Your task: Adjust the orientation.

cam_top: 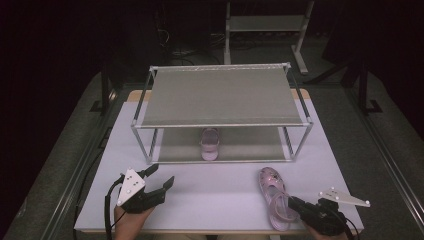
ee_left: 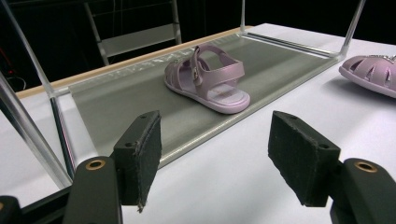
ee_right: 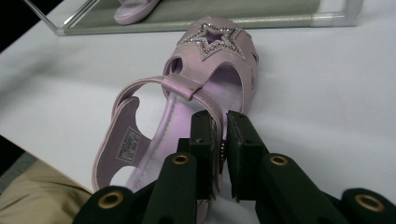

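Observation:
A pink child's sandal point(cam_top: 274, 196) with a sparkly star on its toe lies on the white table near the front right, toe pointing away. My right gripper point(cam_top: 295, 204) is shut on the sandal's point(ee_right: 205, 70) side strap; in the right gripper view its jaws point(ee_right: 223, 140) pinch that strap. A second pink sandal point(cam_top: 210, 144) stands on the lower shelf of the metal rack point(cam_top: 220, 95), and the left gripper view shows that sandal point(ee_left: 208, 79) ahead. My left gripper point(cam_top: 162, 176) hovers open at the front left, with nothing between its pads point(ee_left: 142, 154).
The two-tier rack point(cam_top: 145, 145) with thin metal posts takes up the middle and back of the table. Its top shelf is bare. Dark floor and another frame point(cam_top: 265, 25) lie beyond the table. A person's trouser leg point(ee_right: 32, 196) shows below the table's front edge.

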Demonstrator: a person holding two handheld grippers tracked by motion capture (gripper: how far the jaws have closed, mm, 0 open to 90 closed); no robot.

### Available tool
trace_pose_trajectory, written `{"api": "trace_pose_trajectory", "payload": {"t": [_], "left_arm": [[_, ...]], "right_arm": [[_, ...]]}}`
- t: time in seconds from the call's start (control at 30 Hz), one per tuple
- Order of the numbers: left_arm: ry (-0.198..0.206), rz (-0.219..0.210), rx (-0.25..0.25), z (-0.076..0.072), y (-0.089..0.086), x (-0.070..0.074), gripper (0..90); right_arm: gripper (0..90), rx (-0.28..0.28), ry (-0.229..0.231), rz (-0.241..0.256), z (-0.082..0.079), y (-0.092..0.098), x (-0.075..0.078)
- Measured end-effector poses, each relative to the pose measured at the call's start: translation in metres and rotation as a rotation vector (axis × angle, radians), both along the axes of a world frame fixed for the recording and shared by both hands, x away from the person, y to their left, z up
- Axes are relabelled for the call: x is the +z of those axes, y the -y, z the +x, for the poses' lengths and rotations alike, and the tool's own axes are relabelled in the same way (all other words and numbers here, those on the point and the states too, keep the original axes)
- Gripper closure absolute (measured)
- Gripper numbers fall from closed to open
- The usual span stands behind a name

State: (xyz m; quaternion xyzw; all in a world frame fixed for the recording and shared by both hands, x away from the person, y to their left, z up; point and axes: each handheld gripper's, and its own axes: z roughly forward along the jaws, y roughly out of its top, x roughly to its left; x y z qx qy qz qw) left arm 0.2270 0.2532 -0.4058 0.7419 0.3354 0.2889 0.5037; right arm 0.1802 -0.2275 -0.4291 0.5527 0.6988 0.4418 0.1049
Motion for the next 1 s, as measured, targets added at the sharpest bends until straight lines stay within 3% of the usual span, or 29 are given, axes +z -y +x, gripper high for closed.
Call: {"api": "trace_pose_trajectory", "payload": {"t": [0.27,0.37,0.47,0.5,0.53,0.77,0.8,0.83,0.93,1.0], "left_arm": [[-0.007,-0.003,0.001,0.001,-0.002,0.0,34.7],[-0.007,-0.002,0.0,0.001,-0.002,0.0,34.8],[-0.007,-0.001,-0.003,0.001,-0.001,0.0,34.9],[-0.01,-0.001,-0.004,0.001,-0.001,0.0,34.9],[-0.009,-0.002,-0.003,0.001,-0.002,0.0,34.9],[-0.007,-0.01,0.0,0.001,-0.004,0.0,34.9],[-0.008,-0.011,0.002,0.001,-0.004,0.0,34.9],[-0.008,-0.014,0.003,0.001,-0.004,0.001,35.0],[-0.005,-0.014,0.003,0.001,-0.005,0.001,34.9],[-0.003,-0.018,0.003,0.0,-0.005,0.001,35.0]], "right_arm": [[78.7,0.003,-0.006,0.013,0.001,-0.001,0.0],[78.2,-0.009,-0.034,0.046,0.002,-0.002,0.0],[79.7,-0.011,-0.051,0.035,0.003,-0.004,0.002],[81.9,-0.017,-0.044,-0.007,0.003,-0.005,0.004],[82.2,-0.02,-0.048,-0.011,0.004,-0.005,0.004],[83.2,-0.037,-0.044,0.051,0.003,-0.001,0.005],[83.2,-0.037,-0.045,0.065,0.003,-0.001,0.006],[83.2,-0.032,-0.054,0.123,0.004,0.001,0.008],[83.2,-0.032,-0.054,0.154,0.005,0.0,0.011],[83.2,-0.018,-0.031,0.161,0.005,-0.002,0.016]]}}
